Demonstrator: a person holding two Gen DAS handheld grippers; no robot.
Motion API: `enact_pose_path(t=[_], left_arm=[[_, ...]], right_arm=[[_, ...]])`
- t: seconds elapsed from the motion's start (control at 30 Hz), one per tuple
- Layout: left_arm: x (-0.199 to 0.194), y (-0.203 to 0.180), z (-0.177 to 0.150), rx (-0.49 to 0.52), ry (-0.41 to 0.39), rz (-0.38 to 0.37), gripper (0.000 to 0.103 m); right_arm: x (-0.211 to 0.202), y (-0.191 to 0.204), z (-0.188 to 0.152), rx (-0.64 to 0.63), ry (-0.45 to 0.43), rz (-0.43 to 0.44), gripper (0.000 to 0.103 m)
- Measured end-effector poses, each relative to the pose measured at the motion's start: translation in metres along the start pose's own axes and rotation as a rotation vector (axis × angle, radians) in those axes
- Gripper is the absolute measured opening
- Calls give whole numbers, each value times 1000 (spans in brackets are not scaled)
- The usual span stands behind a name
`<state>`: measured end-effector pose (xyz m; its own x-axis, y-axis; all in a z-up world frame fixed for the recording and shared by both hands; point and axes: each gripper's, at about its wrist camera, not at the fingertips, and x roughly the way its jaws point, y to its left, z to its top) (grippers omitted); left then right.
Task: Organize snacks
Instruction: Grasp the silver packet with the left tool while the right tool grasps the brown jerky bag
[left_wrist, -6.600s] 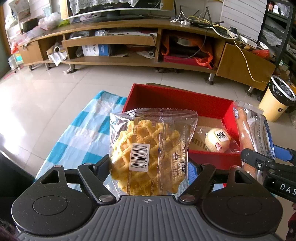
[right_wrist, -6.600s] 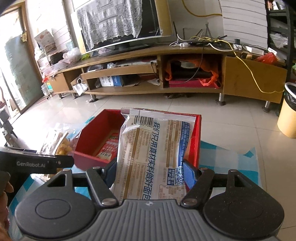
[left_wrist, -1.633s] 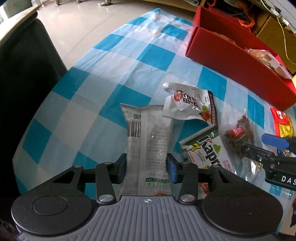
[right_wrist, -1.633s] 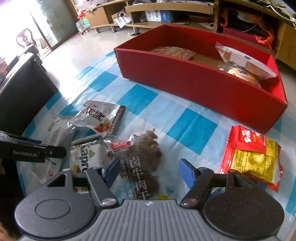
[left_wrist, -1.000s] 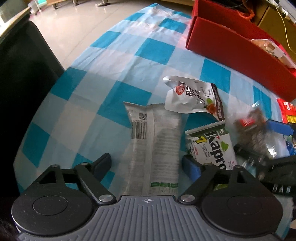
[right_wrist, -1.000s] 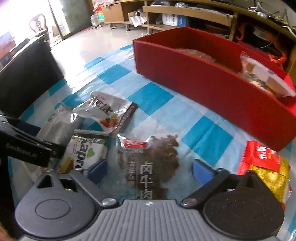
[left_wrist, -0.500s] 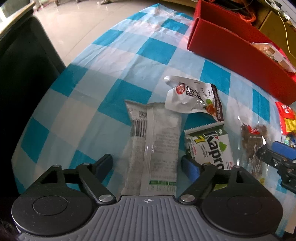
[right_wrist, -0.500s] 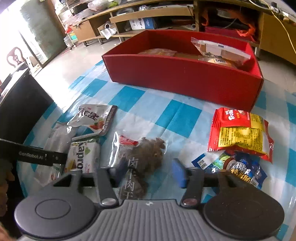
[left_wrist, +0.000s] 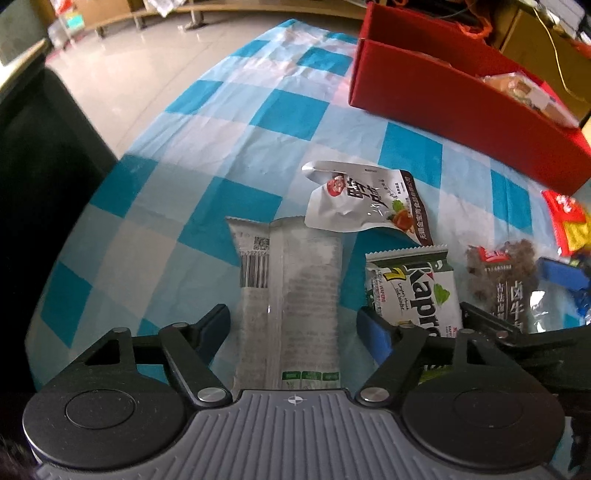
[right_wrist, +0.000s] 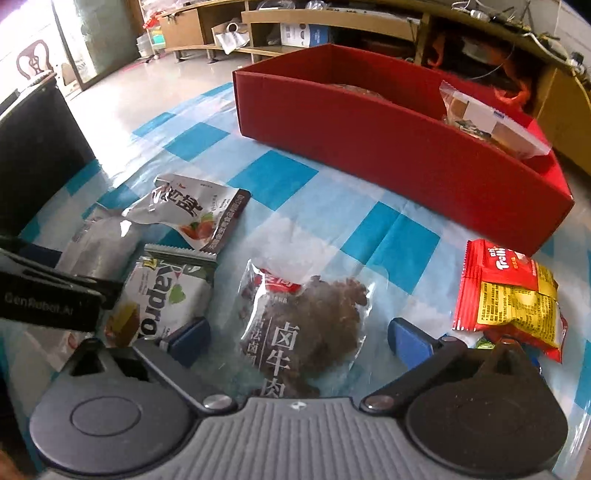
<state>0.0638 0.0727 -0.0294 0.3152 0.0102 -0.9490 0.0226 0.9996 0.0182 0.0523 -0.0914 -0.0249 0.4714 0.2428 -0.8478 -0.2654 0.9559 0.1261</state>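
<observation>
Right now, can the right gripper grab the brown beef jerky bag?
Probably yes. The right gripper is open, with its blue pads on either side of the beef jerky bag, which lies flat on the checked tablecloth. Nothing sits between them.

Bright daylight — floor glare, fisheye-bent edges, slight motion blur

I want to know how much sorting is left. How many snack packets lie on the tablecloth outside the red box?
6 visible: long clear packet, silver pouch, Kapro wafer, beef jerky bag, red-yellow Trolli bag, and a blue wrapper partly hidden behind the right hand-held gripper. More may be hidden.
</observation>
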Motion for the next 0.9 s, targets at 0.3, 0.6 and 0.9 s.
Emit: enact_pose_path(t=[0.3, 0.6, 0.9], left_arm=[[3, 9, 0, -38, 12, 1, 85], [-7, -6, -7, 7, -31, 27, 52], [-5, -7, -9, 3, -28, 36, 59]], right_arm=[[-32, -21, -17, 96, -34, 6, 54], [-39, -35, -24, 194, -24, 69, 46], [-29, -30, -25, 182, -32, 16, 75]])
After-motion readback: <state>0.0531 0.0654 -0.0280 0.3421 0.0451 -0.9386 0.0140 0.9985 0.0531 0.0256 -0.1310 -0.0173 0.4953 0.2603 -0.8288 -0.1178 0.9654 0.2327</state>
